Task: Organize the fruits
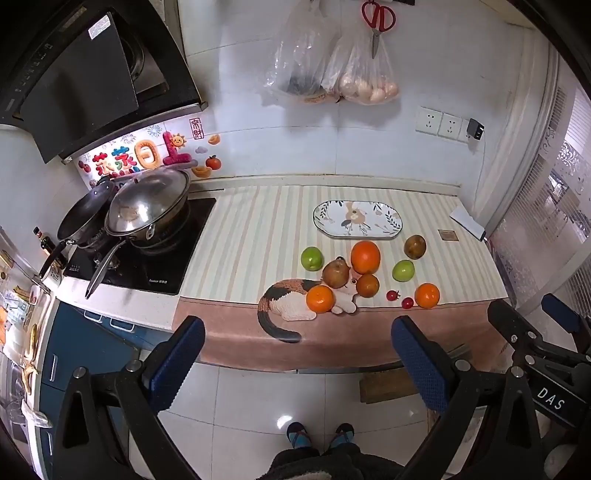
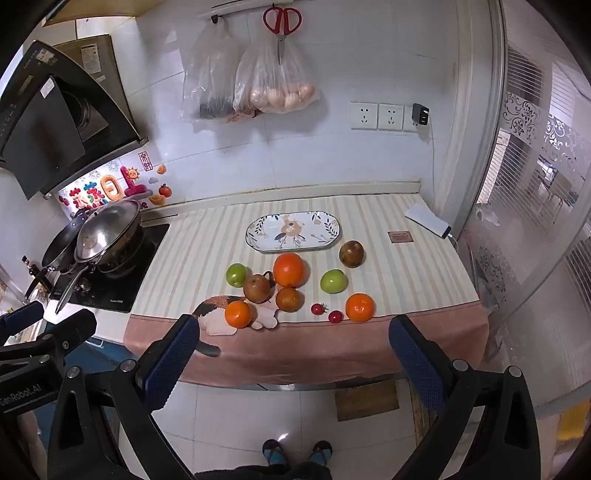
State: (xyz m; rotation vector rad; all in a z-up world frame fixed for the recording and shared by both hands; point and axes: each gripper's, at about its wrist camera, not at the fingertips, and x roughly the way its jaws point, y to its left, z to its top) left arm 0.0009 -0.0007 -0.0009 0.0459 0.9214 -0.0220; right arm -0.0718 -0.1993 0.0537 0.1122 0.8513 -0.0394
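Observation:
Fruit lies loose on the striped counter mat [image 1: 251, 236]: a large orange [image 1: 365, 257], small oranges [image 1: 320, 298] [image 1: 427, 295], green apples [image 1: 311, 258] [image 1: 403, 270], brown pears [image 1: 335, 273] [image 1: 415, 246], a brownish orange [image 1: 367, 285] and two cherry tomatoes [image 1: 392, 295]. An empty oval floral plate [image 1: 357, 218] sits behind them; it also shows in the right wrist view [image 2: 293, 230]. My left gripper [image 1: 297, 356] is open and empty, held back from the counter's front edge. My right gripper [image 2: 293, 354] is likewise open and empty, beside the left one.
A stove [image 1: 147, 266] with a lidded wok [image 1: 147, 206] and a pan stands at the left. Plastic bags [image 1: 332, 70] and red scissors [image 1: 377, 18] hang on the tiled wall. A white box [image 1: 468, 222] lies at the counter's right end, by a glass door.

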